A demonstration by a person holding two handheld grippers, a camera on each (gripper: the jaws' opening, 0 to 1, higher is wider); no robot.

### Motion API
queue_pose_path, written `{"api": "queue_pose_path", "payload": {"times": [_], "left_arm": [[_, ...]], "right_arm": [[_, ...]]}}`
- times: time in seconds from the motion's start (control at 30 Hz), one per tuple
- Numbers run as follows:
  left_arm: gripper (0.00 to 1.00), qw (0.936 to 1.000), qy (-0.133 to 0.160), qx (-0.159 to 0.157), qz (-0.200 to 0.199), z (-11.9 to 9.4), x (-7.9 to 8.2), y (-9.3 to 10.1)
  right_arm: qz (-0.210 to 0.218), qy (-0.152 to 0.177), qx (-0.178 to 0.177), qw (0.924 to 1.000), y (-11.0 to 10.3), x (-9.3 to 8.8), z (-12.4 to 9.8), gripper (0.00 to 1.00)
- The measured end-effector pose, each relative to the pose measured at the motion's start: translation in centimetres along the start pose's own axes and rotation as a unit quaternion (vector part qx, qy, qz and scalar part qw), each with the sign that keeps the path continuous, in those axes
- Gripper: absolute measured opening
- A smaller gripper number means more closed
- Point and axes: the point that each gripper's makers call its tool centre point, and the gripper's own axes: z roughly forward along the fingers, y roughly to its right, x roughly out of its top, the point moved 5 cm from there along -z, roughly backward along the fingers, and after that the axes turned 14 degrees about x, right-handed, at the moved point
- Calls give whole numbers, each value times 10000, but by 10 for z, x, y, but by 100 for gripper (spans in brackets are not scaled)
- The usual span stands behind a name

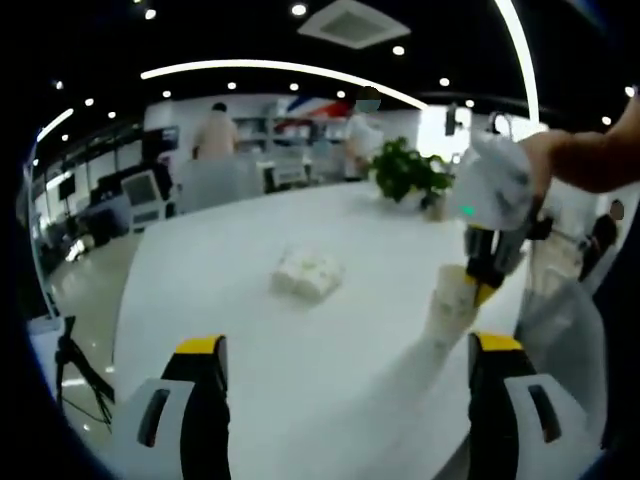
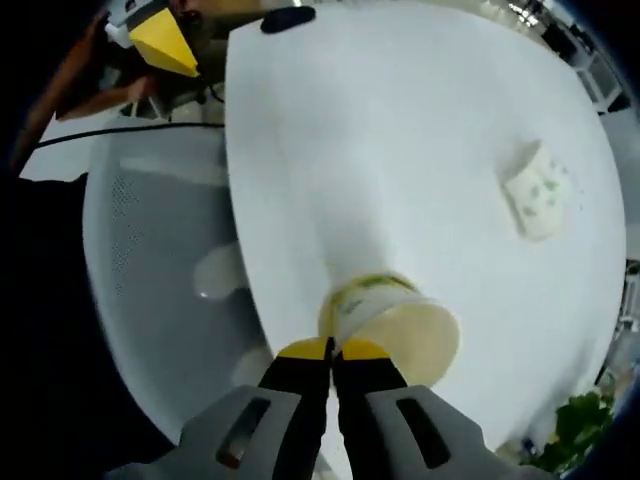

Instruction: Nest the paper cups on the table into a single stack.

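Now we are looking along our left claw point(image 1: 345, 360), whose two yellow-tipped jaws are standing wide apart with nothing between them, over the white desk point(image 1: 250, 330). Near the desk's right edge in the left gripper view, our right claw point(image 1: 487, 268) is reaching down from above, pinching the rim of the paper cup stack point(image 1: 452, 305), which is standing upright on the desk. Further back, toward the middle of the desk, a small white packet with green print point(image 1: 307, 272) is lying flat, well apart from the cups. At the far edge, a potted green plant point(image 1: 408, 172) is sitting.

In the right gripper view, we are seeing our right claw point(image 2: 330, 350) with its jaws drawn close together on the rim of the paper cup stack point(image 2: 395, 320), the open mouth of the top cup facing the camera. The stack is sitting near the desk point(image 2: 400, 150) edge, beside a grey mesh chair point(image 2: 150, 260). The packet point(image 2: 540, 190) is lying well apart to the right, and the left claw's yellow tip point(image 2: 165, 45) is showing at the upper left.
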Motion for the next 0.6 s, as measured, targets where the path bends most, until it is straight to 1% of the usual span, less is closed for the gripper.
{"api": "queue_pose_path", "payload": {"times": [0.27,0.33,0.4,0.47,0.6], "left_arm": [[99,10000,-18,-22,15,2,-1,1],[99,10000,-35,-39,20,2,-2,3],[99,10000,-43,-48,36,3,-1,5],[99,10000,-51,-55,37,3,-1,5],[99,10000,-42,-66,38,4,-1,5]], "right_arm": [[-227,143,11,9996,-1,1,1,0],[-289,177,-23,9994,0,2,0,2],[-307,188,50,9993,-1,1,0,4],[-344,291,107,9989,-3,3,-1,6],[-482,362,35,9982,-2,4,-5,8]]}}
